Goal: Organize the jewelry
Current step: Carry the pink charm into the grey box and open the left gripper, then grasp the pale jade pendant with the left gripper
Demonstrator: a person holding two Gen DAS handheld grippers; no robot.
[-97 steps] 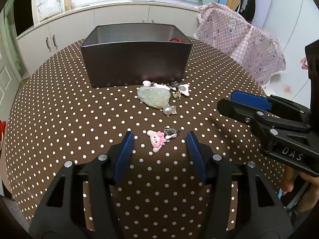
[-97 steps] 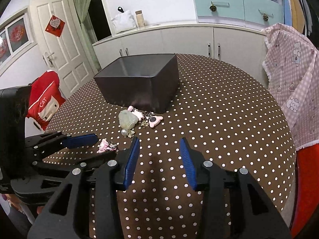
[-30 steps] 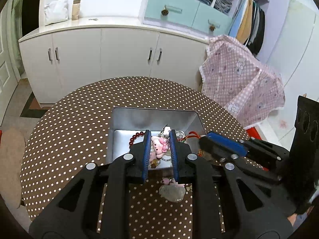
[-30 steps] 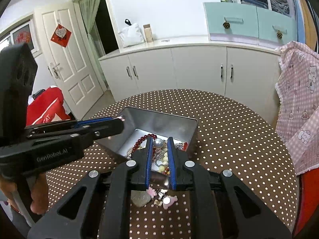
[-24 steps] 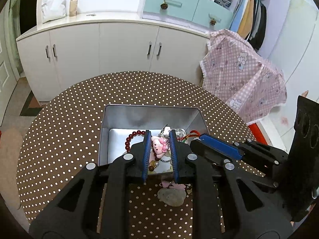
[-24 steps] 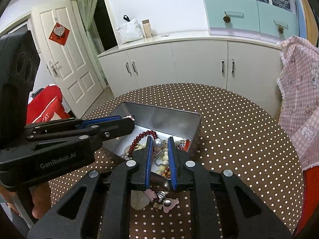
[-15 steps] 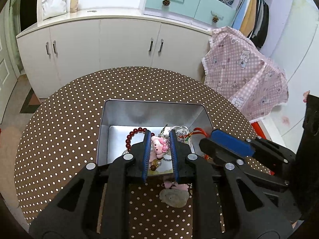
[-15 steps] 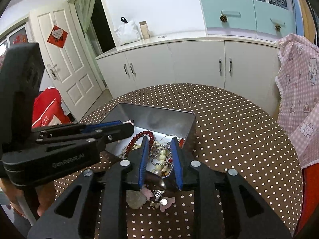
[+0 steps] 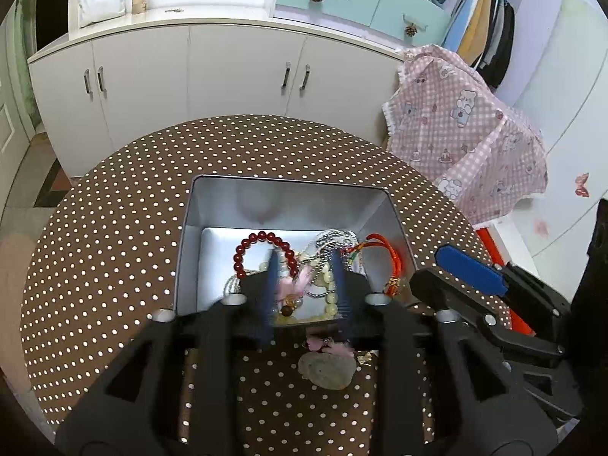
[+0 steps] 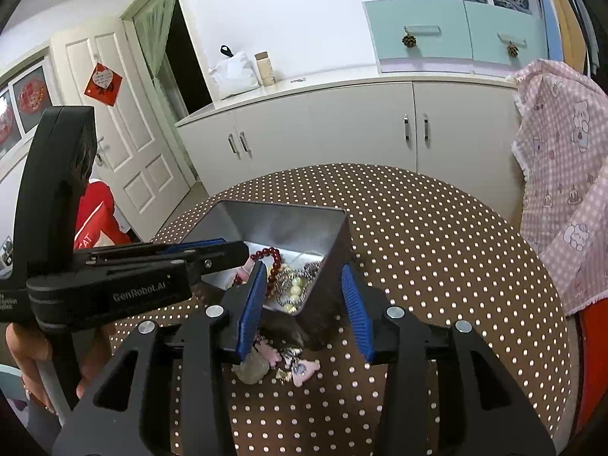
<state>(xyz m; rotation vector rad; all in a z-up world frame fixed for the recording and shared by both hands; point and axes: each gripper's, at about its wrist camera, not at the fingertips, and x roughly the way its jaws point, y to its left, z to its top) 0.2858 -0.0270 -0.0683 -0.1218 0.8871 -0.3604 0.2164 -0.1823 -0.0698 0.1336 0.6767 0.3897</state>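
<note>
A grey metal box (image 9: 197, 205) stands on the dotted table and holds a red bead bracelet (image 9: 262, 236), pearl and silver chains (image 9: 326, 239) and an orange cord (image 9: 383, 243). My left gripper (image 9: 306, 269) is above the box, jaws open and blurred; the pink charm (image 9: 290, 287) shows blurred between them, apart from both pads. My right gripper (image 10: 302, 296) is open over the box's near corner (image 10: 338, 250). A pale green pendant (image 9: 328, 372) and small pink charms (image 9: 326, 344) lie on the table in front of the box, also in the right wrist view (image 10: 250, 370).
The round table (image 9: 114, 228) has a brown cloth with white dots. White cabinets (image 9: 228, 72) stand behind it. A chair draped in pink checked cloth (image 9: 467, 152) is at the right. A white door (image 10: 125, 133) and a red bag (image 10: 95, 224) are at the left.
My left gripper has opened and let go of the pink charm over the box. My right gripper has opened wider; its pearl piece now lies in the box.
</note>
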